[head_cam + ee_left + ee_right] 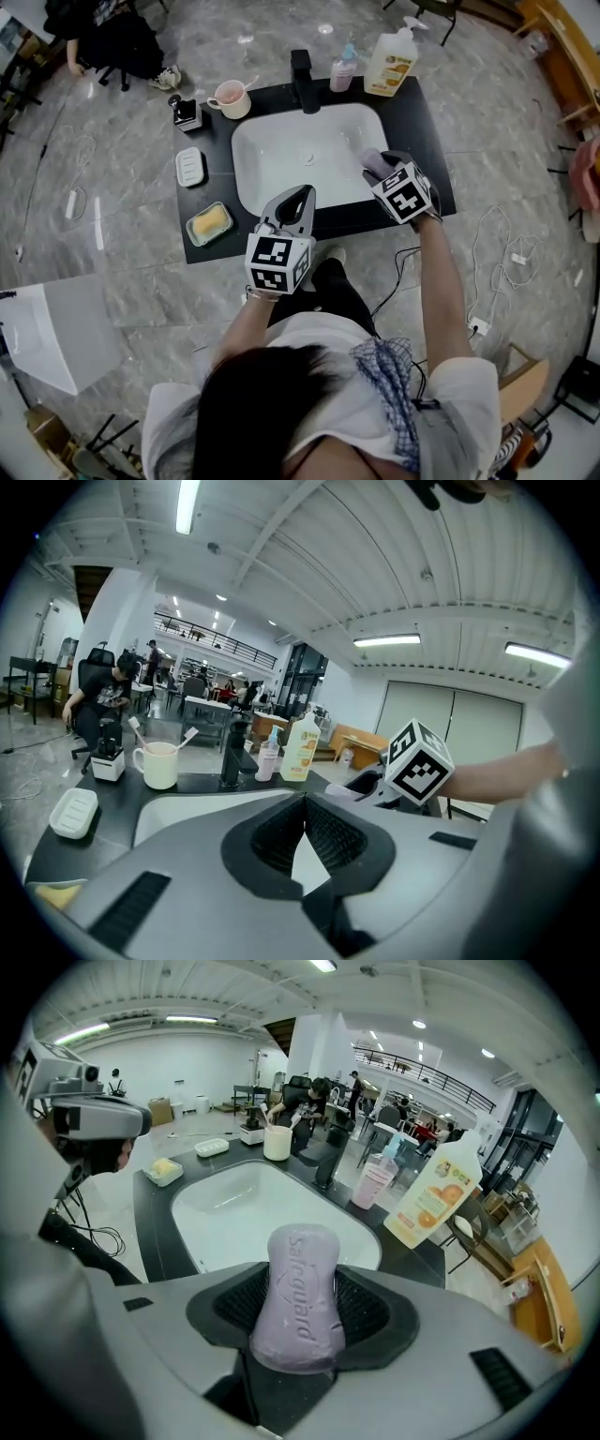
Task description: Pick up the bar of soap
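A lilac bar of soap (300,1297) stands on end between the ribbed black pads of my right gripper (302,1309), which is shut on it. In the head view the soap (374,161) and the right gripper (379,169) hang over the right side of the white basin (246,155). My left gripper (302,197) hovers over the basin's front rim, pointing towards the faucet. Its jaws (305,808) meet at the tips with nothing between them. The right gripper's marker cube (419,761) shows at the right of the left gripper view.
On the black counter (433,164) stand a black faucet (302,82), a pink mug (230,97), a small pink bottle (343,70) and an orange-labelled pump bottle (392,61). A white soap dish (190,167) and a green dish with yellow soap (209,223) lie at its left. Cables trail on the floor.
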